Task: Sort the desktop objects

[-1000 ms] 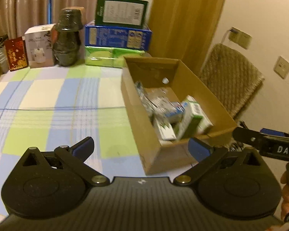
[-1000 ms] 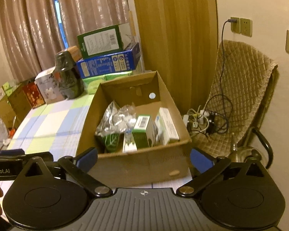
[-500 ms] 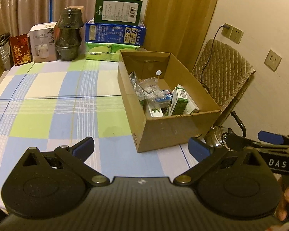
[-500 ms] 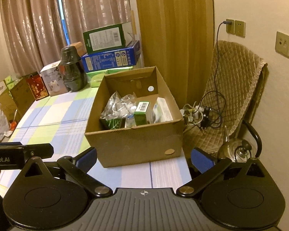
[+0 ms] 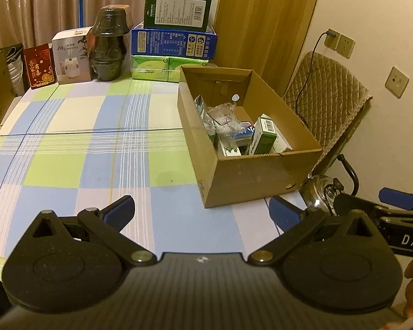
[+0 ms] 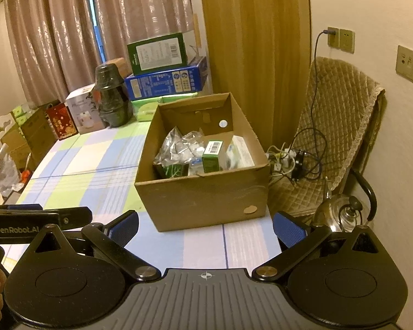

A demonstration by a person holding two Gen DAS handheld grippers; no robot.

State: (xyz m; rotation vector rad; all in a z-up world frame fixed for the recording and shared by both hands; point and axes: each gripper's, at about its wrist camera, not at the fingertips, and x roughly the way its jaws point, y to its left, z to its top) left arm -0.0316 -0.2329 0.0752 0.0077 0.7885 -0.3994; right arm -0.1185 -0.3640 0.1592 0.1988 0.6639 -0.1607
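Left wrist view shows my left gripper [image 5: 202, 213] and right gripper [image 6: 205, 227] spread wide, empty; small packets [image 5: 263, 136] sit inside the cardboard box [image 5: 250, 176], checked tablecloth [image 5: 96, 143] bare, so sorting looks finished.

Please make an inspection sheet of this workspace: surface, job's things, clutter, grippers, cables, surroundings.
Surface: checked blue, green and white tablecloth, mostly bare.
Job's things: open brown cardboard box holding a green and white carton and clear plastic bags.
Clutter: stacked green, blue and lime boxes, dark wrapped jar, white appliance box, red packet along the far edge.
Grippers: left gripper open, empty; right gripper open, empty.
Cables: tangled cords and power strip on the chair.
Surroundings: quilted beige chair, steel kettle, curtains.
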